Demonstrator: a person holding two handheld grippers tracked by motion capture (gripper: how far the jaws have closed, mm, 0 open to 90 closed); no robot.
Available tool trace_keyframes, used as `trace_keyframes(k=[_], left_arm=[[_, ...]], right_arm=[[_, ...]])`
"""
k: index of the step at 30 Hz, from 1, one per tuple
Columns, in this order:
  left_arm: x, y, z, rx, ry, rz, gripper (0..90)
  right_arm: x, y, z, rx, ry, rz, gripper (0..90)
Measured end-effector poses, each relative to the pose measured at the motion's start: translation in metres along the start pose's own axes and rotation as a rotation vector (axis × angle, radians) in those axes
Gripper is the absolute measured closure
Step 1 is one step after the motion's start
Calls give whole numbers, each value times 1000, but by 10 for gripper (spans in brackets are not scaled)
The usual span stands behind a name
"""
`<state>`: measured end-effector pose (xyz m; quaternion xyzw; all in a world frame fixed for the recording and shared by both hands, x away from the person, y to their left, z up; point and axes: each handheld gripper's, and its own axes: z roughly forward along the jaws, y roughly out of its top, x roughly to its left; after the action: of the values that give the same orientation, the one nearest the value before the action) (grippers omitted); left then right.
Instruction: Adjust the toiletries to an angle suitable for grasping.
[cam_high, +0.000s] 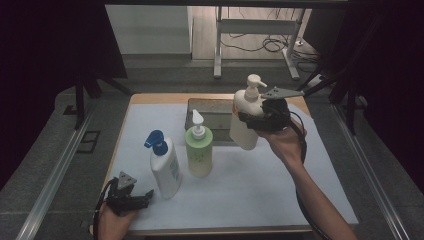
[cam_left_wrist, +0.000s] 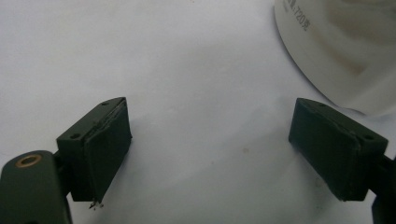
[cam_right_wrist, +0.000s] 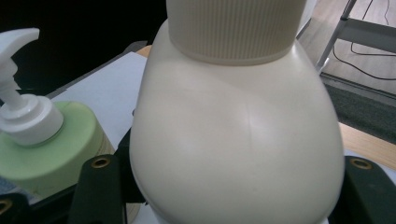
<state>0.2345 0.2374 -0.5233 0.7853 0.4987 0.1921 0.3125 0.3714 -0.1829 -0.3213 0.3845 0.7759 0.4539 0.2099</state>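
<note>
right hand-held gripper (cam_high: 248, 119) has its jaws clamped on either side of a cream plastic pump bottle (cam_high: 246, 116), and the bottle is lifted clear of the table (cam_high: 280, 190), hanging tilted in the air over the far right part of it. in the right gripper view the cream pump bottle (cam_right_wrist: 238, 140) bulges up between the two black jaws, ribbed collar at the top, so the grip sits on the wide body below the neck. behind the bottle, at the far edge of the table, sits a dark metal rectangular tray (cam_high: 212, 114).

two more bottles stand upright on the white sheet covering the table. a pale green plastic bottle with a white pump (cam_high: 199, 146) is around the middle, and the right gripper view catches the same green bottle (cam_right_wrist: 42, 140) just beside the held one. a white bottle with a blue pump top (cam_high: 164, 165) stands to its left, toward the near left corner, close to the green one but not touching as far as i can tell.

left hand-held gripper (cam_high: 135, 196) rests low at the near left corner, just beside the white bottle. its own view shows the left hand-held gripper (cam_left_wrist: 233, 144) with jaws spread wide, nothing between them but white sheet, and the rounded base of the white bottle (cam_left_wrist: 345, 46) sitting past the right jaw.
</note>
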Motion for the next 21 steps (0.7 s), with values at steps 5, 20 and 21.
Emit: trace_keyframes(k=[5, 20, 21], left_arm=[[0, 0, 0, 0, 0, 0, 130], [0, 0, 0, 1, 0, -1, 130], [0, 0, 0, 1, 0, -1, 130]], right_arm=[[1, 6, 9, 2, -14, -5, 372], [-4, 19, 33, -18, -36, 31, 372], [-4, 19, 33, -18, -36, 31, 372]])
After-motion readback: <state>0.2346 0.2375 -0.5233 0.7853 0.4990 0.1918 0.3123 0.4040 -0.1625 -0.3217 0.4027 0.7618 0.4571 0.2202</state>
